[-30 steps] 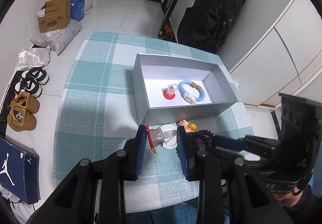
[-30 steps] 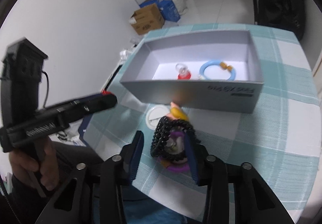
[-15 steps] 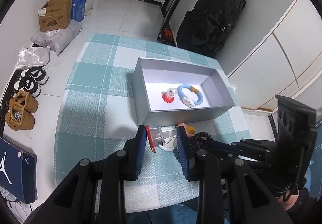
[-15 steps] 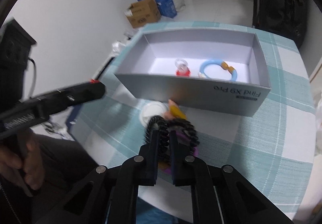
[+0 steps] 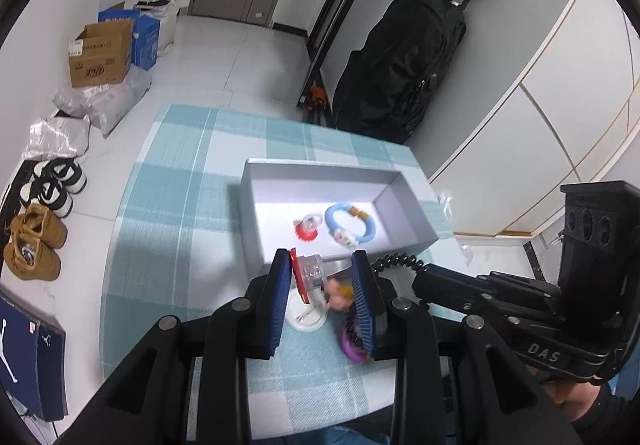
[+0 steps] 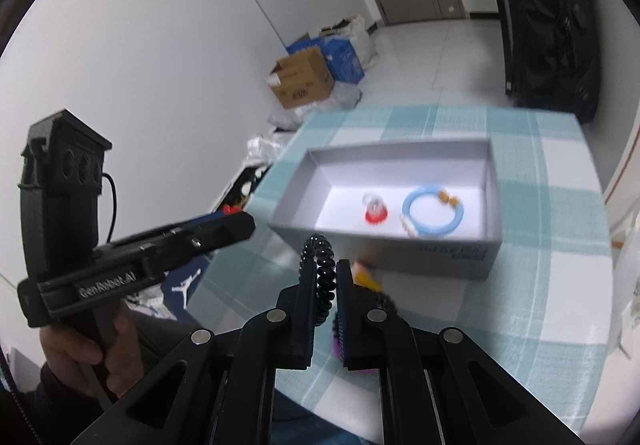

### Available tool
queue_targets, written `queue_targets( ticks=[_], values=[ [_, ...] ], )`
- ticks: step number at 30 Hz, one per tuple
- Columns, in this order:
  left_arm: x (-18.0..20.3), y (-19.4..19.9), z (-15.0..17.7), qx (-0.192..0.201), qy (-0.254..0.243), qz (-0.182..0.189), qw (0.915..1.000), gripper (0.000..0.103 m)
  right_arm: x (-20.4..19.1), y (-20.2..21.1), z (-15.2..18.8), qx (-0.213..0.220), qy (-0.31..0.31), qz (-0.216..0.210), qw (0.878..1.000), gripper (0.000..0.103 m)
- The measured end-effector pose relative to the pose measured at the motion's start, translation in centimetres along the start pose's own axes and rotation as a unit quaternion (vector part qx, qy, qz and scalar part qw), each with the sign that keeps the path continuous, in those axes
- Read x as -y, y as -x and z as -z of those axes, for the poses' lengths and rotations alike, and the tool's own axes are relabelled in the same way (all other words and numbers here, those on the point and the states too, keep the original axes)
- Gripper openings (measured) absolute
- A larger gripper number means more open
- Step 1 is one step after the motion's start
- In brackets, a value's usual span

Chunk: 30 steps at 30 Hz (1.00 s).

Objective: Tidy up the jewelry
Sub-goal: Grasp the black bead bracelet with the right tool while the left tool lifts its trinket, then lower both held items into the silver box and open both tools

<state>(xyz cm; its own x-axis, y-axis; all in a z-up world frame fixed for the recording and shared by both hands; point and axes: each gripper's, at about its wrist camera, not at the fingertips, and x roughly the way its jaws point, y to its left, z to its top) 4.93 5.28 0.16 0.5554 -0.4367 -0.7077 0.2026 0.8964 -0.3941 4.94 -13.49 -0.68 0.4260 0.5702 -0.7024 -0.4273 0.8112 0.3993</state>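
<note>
Left gripper point(image 5: 322, 277) at six o'clock, clamped on a clear ring with a red base point(image 5: 306, 275). Grey box point(image 5: 256, 205) just past the fingertips toward twelve, holding a blue bracelet point(image 5: 350, 223) and a red ring point(image 5: 307, 227). Right gripper point(image 5: 424, 275) at four o'clock, carrying a black coil point(image 5: 396, 259). White disc point(image 5: 306, 319) and purple piece point(image 5: 352, 341) on the checked cloth point(image 5: 168, 213).

Black coil bracelet point(image 6: 323, 277) pinched upright off the tabletop; red-clear ring point(image 5: 309, 273) lifted too; blue bracelet point(image 6: 433, 215) and red ring point(image 6: 375, 209) flat in grey box point(image 6: 384, 245).
</note>
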Motion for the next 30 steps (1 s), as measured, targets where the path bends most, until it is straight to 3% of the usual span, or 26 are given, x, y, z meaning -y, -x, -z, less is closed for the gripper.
queue_targets(
  ticks=[15, 24, 30],
  values=[
    [1.7, -2.1, -3.0, 0.008, 0.017, 0.017, 0.9997, 0.025, 2.7, 2.6, -3.1, 0.067, -0.045, 0.011, 0.997, 0.009],
    [1.9, -4.3, -3.8, -0.015, 0.033, 0.021, 0.9991, 0.025, 4.4, 1.8, -4.4, 0.074, -0.068, 0.02, 0.995, 0.009],
    [3.2, -5.7, -4.0, -0.029, 0.01, 0.001, 0.9995, 0.025, 5.4, 0.3, -5.1, 0.061, -0.081, 0.025, 0.994, 0.009]
  ],
)
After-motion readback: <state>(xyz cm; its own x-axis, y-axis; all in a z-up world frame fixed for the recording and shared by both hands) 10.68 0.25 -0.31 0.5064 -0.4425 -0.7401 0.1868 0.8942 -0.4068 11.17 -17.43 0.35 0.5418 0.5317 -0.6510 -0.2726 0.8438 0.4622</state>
